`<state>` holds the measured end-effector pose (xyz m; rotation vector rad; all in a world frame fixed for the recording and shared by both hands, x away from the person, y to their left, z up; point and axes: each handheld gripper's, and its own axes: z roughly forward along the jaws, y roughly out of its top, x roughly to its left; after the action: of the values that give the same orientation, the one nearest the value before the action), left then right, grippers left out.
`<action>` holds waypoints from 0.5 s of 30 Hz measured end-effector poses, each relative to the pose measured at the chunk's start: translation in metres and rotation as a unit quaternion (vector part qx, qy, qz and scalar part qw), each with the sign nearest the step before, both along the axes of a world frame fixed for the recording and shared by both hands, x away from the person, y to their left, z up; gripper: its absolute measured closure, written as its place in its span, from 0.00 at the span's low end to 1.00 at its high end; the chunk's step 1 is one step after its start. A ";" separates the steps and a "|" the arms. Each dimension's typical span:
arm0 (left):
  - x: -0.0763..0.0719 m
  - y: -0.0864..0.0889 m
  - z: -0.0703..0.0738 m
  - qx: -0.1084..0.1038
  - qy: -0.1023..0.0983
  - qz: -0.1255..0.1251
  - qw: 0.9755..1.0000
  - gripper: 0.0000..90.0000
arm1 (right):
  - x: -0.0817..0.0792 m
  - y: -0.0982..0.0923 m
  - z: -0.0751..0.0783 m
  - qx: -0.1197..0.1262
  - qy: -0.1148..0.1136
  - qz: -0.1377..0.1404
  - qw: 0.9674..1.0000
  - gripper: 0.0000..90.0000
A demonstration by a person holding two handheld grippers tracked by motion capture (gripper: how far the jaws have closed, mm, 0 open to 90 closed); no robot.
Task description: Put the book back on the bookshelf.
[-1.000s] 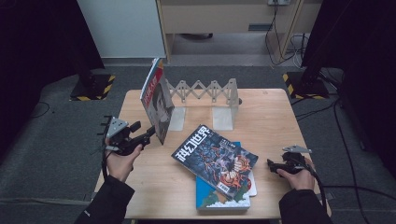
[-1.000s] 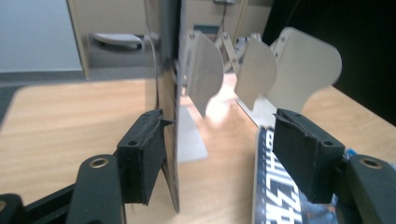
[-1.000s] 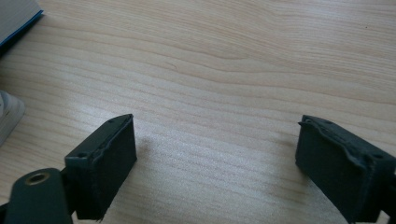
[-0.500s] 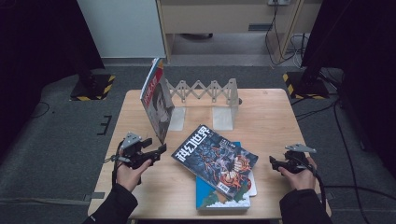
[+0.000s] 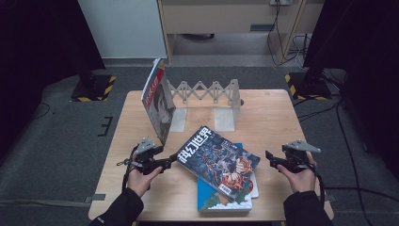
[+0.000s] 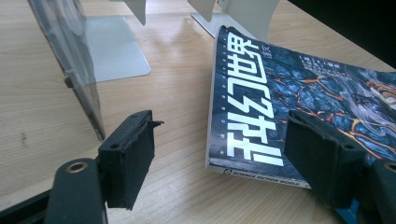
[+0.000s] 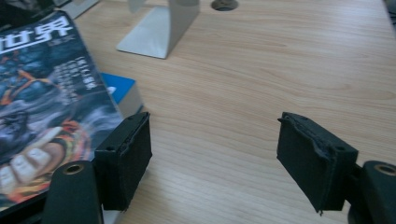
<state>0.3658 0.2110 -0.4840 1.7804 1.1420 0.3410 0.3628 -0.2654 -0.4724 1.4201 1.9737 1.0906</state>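
A dark science-fiction magazine (image 5: 219, 162) lies askew on top of a blue book (image 5: 223, 203) at the table's front middle. My left gripper (image 5: 170, 163) is low by the magazine's left corner. In the left gripper view the left gripper (image 6: 219, 172) is open and its jaws have just been opening; the magazine (image 6: 280, 98) has its corner between them, untouched. My right gripper (image 5: 269, 158) hovers right of the stack. It is open over bare wood (image 7: 212, 158), its jaws have just been closing, and nothing is between them. Another magazine (image 5: 157, 101) stands upright at the back left.
A grey folding book rack (image 5: 207, 92) with two metal bookend feet (image 5: 225, 120) stands at the back middle, and the upright magazine leans by its left end. In the right gripper view the blue book (image 7: 119, 88) pokes out from under the magazine (image 7: 42, 93). The wooden table (image 5: 273, 117) is bare on the right.
My left hand has come down and toward the right, from beside the upright magazine to the flat magazine's corner. The right hand has lifted slightly off the table.
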 end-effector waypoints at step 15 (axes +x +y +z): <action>0.018 -0.007 -0.020 -0.011 0.049 -0.011 0.999 0.26 | 0.001 0.031 0.002 0.008 0.006 0.044 0.999 0.27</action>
<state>0.3835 0.2042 -0.5042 1.8055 1.1883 0.2299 0.3637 -0.2349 -0.4704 1.3614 2.0578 1.1407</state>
